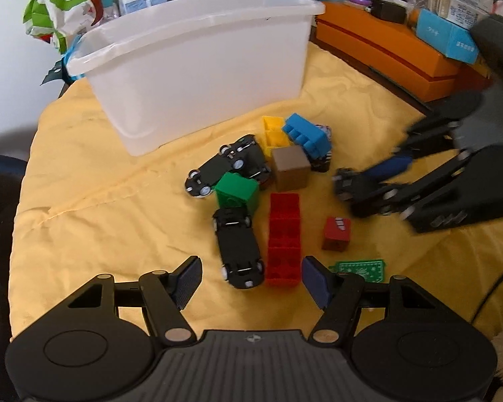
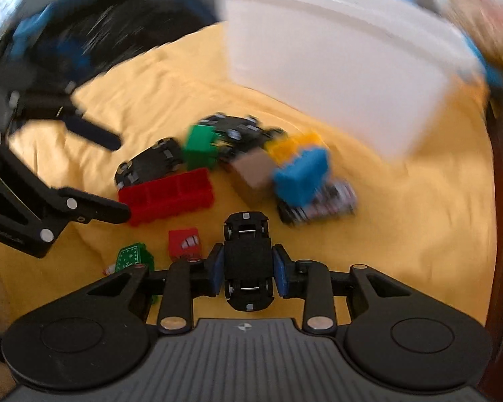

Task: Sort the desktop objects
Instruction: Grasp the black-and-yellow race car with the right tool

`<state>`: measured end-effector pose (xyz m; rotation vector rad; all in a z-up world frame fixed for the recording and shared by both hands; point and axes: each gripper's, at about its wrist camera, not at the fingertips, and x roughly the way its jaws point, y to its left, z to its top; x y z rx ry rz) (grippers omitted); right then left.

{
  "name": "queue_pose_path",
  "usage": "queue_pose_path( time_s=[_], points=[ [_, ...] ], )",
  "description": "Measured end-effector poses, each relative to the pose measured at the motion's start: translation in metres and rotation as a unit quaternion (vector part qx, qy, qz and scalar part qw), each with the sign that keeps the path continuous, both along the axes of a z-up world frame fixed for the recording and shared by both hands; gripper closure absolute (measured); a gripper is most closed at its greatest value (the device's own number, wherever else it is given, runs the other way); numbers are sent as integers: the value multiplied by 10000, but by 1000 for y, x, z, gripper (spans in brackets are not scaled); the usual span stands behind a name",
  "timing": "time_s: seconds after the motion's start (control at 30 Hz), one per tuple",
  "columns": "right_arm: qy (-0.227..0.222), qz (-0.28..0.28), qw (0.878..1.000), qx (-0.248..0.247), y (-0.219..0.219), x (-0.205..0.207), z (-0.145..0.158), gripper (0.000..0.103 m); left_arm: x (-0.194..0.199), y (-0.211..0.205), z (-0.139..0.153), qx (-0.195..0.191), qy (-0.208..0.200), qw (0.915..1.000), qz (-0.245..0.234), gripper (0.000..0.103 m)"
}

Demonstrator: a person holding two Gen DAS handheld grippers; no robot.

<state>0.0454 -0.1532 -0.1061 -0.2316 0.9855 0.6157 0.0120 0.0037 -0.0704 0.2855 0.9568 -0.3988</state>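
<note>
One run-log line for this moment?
right gripper: shut on toy car | left gripper: open, empty | white bin: nearby

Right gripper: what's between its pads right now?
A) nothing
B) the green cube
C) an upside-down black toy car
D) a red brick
C: in the right wrist view the blue pads of the right gripper press both flanks of a black toy car whose underside and axles face up.

Yellow cloth (image 1: 117, 174) covers the table — white wall (image 1: 3, 67) behind.
</note>
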Motion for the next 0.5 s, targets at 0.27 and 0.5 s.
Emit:
queue_pose_path(
  time_s=[0.27,0.5],
  points=[
    [-674,-347,9965,-351,-12,-24,13,57,-1,-5,-1,12,-13,9999,-129,34],
    [-711,38,9947,-739,13,-36,0,65,-4,-9,-2,34,-19,9999,-142,34]
  ],
)
